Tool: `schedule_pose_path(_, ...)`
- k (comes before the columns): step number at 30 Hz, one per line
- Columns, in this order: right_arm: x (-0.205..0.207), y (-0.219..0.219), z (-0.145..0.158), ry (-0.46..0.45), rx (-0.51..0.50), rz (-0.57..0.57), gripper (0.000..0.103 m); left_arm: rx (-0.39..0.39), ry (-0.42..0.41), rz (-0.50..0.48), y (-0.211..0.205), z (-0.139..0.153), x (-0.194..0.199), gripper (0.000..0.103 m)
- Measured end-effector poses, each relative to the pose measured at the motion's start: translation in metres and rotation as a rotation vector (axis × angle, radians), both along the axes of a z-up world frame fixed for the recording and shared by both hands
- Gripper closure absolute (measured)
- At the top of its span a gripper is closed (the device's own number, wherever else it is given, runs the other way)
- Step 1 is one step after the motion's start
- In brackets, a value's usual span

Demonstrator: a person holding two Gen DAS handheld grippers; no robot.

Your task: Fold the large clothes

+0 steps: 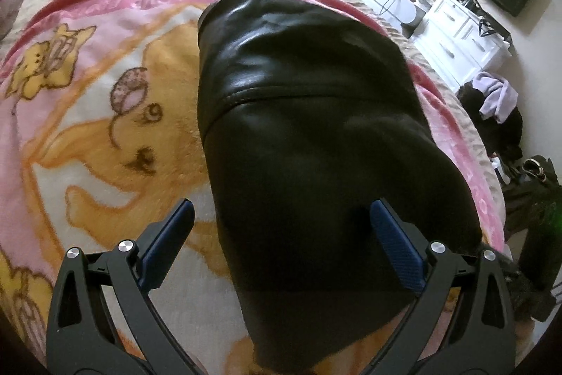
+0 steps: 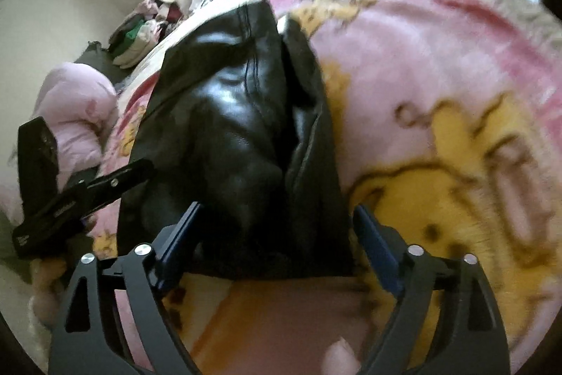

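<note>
Jacket (image 1: pixel 309 115) lies lengthwise straight ahead of both spread claws, on the pink cartoon blanket (image 1: pixel 105 115).
Left gripper (image 1: pixel 281 227) and right gripper (image 2: pixel 277 224) gape wide, holding nothing, each straddling the near hem; right looks nearer. Black, glossy leather, folded narrow, creased.

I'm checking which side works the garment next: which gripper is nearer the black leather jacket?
Too close to call. Left gripper hangs open over the black leather jacket; right gripper hangs open over its near edge.

Black leather jacket (image 1: pixel 309 129), folded flat
</note>
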State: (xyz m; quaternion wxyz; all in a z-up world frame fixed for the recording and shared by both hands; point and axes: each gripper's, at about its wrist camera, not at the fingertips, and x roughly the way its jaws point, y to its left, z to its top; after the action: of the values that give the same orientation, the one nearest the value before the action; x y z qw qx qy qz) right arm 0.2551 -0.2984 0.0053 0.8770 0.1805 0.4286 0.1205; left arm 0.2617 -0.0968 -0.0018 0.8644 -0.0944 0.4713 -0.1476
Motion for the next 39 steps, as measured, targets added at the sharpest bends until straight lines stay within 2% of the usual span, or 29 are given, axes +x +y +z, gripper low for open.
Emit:
schedule_pose_path(1, -0.005, -0.001, 0.004, -0.023, -0.011, -0.002, 0.016, 0.001, -0.005, -0.001, 0.0, 0.003, -0.003, 0.009)
schedule_pose_path(3, -0.021, -0.008, 0.017, -0.078, -0.035, -0.012, 0.009, -0.003, -0.022, 0.0, 0.002, 0.009, -0.011, 0.009)
schedule_pose_path(8, -0.057, -0.006, 0.048, -0.203, -0.07, -0.024, 0.005, -0.002, -0.078, 0.002, 0.003, 0.027, -0.04, 0.009)
schedule_pose_path(15, -0.099, -0.002, 0.066, -0.304, -0.127, -0.026, 0.004, -0.008, -0.166, 0.01, 0.005, 0.044, -0.09, 0.009)
schedule_pose_path(21, -0.127, 0.005, 0.059, -0.329, -0.169, -0.017, 0.004, 0.01, -0.216, 0.039, 0.012, 0.04, -0.126, 0.009)
schedule_pose_path(24, -0.141, 0.009, 0.052, -0.34, -0.205, -0.02, 0.004, 0.044, -0.238, 0.064, 0.015, 0.036, -0.143, 0.009)
schedule_pose_path(27, -0.15, 0.011, 0.046, -0.34, -0.22, -0.027, 0.004, 0.034, -0.259, 0.075, 0.019, 0.031, -0.16, 0.009)
schedule_pose_path(31, -0.158, 0.011, 0.037, -0.326, -0.203, -0.018, 0.004, 0.039, -0.266, 0.078, 0.021, 0.026, -0.177, 0.009)
schedule_pose_path(39, -0.17, 0.019, 0.023, -0.303, -0.232, 0.001, 0.004, 0.055, -0.238, 0.078, 0.017, 0.015, -0.193, 0.009)
